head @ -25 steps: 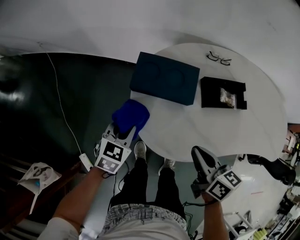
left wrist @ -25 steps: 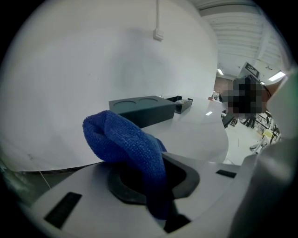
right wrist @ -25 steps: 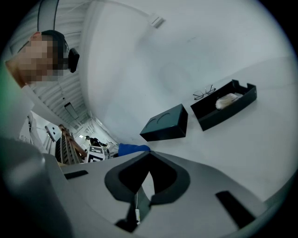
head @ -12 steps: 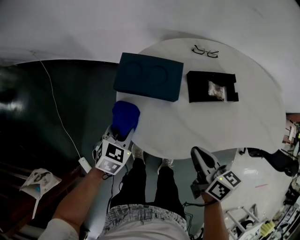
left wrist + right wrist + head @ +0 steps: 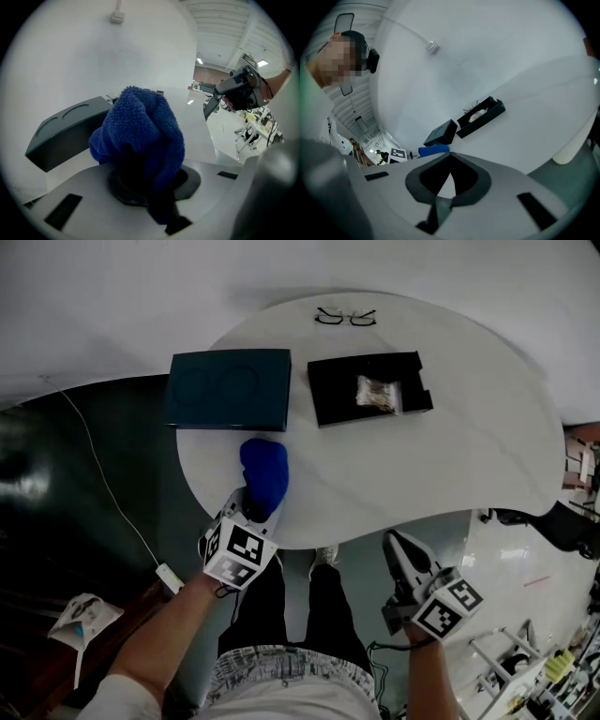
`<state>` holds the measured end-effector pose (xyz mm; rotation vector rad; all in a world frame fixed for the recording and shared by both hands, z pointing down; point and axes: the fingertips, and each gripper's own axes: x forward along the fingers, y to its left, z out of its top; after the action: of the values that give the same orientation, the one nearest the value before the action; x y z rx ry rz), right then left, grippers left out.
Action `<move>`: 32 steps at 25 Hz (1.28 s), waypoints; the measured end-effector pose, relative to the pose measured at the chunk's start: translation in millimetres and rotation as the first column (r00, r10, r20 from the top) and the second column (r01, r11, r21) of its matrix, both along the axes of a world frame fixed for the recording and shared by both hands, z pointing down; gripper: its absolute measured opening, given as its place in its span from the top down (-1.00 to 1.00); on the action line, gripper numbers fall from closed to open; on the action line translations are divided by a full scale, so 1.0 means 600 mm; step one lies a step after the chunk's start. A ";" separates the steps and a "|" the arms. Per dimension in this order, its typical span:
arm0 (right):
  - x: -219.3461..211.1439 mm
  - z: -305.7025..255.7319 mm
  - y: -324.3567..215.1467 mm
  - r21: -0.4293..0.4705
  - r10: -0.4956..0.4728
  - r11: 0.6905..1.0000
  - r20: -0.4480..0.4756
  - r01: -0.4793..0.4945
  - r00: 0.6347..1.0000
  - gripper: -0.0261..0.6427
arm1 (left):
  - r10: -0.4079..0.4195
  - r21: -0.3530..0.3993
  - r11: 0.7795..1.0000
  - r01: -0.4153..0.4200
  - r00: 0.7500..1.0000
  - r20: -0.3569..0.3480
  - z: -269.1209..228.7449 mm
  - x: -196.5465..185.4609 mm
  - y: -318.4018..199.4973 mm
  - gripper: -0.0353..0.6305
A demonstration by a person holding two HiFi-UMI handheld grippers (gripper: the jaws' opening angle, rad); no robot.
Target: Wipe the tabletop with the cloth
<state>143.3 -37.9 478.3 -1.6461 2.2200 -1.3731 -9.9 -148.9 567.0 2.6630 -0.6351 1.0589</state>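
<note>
One stroke is beginning: the left claw (image 5: 257,504), gripping the blue cloth (image 5: 264,472), is pushing it inward from the rim of the surface (image 5: 450,456) toward the teal box (image 5: 228,388), while the right claw (image 5: 397,549) is hanging closed, empty.

Surface: white tabletop (image 5: 450,465), smooth, with a rounded outline
Far left: dark teal case (image 5: 228,388), lying flat by the table's left edge, two round shapes pressed into its lid
Far middle: black tray (image 5: 330,397), flat on the table just beside the case, a narrow strip of white between them
Far edge: eyeglasses (image 5: 345,317), beyond the tray, apart from it
Near left: blue cloth (image 5: 264,474), bunched, resting on the table close to the case's near right corner
</note>
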 end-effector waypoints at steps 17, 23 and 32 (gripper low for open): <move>0.207 0.022 0.106 -0.006 0.172 0.985 0.033 -0.172 0.984 0.90 | 0.242 -0.026 0.970 -0.243 0.969 -0.043 -0.007 0.330 0.108 0.66; 0.228 0.029 0.116 -0.012 0.190 0.982 0.039 -0.190 0.981 0.90 | 0.252 -0.039 0.966 -0.255 0.966 -0.056 -0.006 0.356 0.120 0.66; 0.181 0.016 0.081 0.006 0.133 0.991 0.033 -0.133 0.991 0.90 | 0.181 -0.020 0.983 -0.185 0.974 -0.135 -0.046 0.302 0.091 0.66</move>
<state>251.9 10.6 487.7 -1.7214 2.0539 -1.3456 171.4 -94.3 539.3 2.7767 -0.3492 0.9154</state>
